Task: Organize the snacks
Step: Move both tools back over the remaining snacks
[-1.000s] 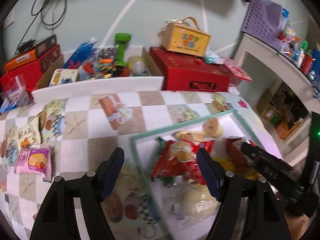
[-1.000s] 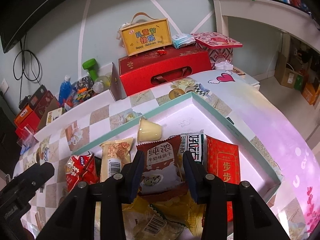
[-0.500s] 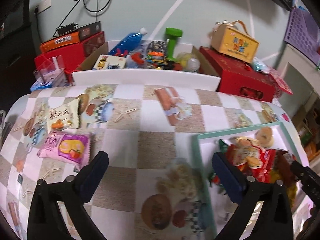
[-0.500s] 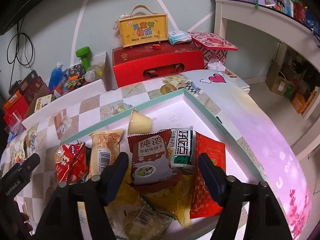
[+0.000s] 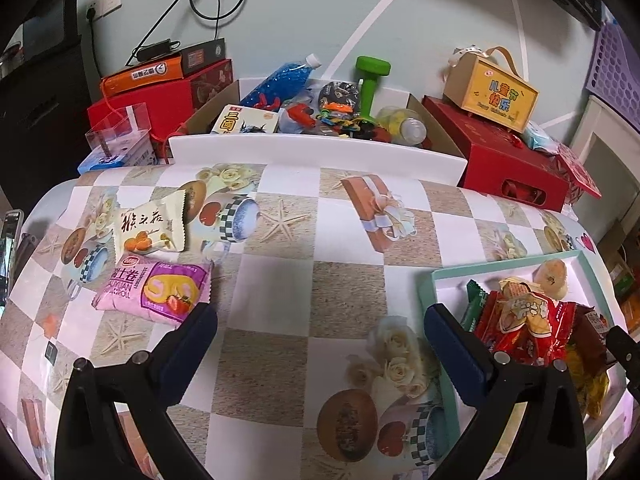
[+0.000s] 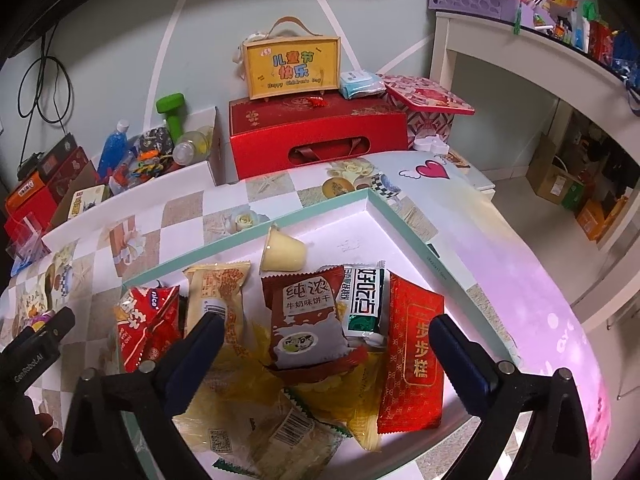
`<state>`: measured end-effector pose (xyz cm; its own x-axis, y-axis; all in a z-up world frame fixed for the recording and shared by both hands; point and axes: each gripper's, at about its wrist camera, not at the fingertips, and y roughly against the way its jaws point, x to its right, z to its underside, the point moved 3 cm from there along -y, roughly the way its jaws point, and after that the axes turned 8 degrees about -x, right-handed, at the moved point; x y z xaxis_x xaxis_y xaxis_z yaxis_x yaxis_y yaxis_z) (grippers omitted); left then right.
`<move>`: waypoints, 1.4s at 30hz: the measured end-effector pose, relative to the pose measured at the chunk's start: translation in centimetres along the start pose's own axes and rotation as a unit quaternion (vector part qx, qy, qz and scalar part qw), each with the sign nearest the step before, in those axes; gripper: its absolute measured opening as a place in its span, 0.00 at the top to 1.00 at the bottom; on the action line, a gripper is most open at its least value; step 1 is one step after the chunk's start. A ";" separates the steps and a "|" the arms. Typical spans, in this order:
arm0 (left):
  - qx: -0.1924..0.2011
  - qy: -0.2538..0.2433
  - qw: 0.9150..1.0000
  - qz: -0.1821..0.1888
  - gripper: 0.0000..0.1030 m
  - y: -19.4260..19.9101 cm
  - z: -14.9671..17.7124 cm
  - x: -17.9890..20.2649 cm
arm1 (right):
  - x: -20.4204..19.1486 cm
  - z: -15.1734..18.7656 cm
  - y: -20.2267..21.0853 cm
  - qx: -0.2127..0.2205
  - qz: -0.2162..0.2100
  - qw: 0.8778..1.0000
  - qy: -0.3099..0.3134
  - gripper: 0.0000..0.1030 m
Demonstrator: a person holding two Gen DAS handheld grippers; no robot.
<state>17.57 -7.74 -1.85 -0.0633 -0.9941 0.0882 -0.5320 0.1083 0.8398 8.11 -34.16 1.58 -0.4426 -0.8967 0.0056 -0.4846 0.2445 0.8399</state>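
A teal-rimmed white tray holds several snack packets, among them a brown biscuit packet and a red packet. My right gripper is open and empty just above the pile. In the left wrist view the tray sits at the right. A pink snack packet and a cream packet lie on the tablecloth at the left. My left gripper is open and empty over bare tablecloth, its left finger close to the pink packet.
A cardboard box of toys, red gift boxes and a yellow carry box line the table's far edge. A clear plastic box stands at the far left. A white shelf stands to the right.
My left gripper has swung left from over the tray to the open tablecloth near the pink packet. My right gripper's jaws have opened wide over the pile.
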 end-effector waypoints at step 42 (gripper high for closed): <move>-0.011 0.015 1.000 -0.020 0.00 0.8 0.2 -11.0 | -13.8 1.2 2.0 0.023 -0.100 0.990 0.100 0.00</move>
<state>17.69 3.25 -2.27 -0.0171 -0.9974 0.0694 -0.5144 0.0683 0.8548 12.35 -20.82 2.55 -0.1786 -0.9828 -0.0469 -0.5832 0.0673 0.8095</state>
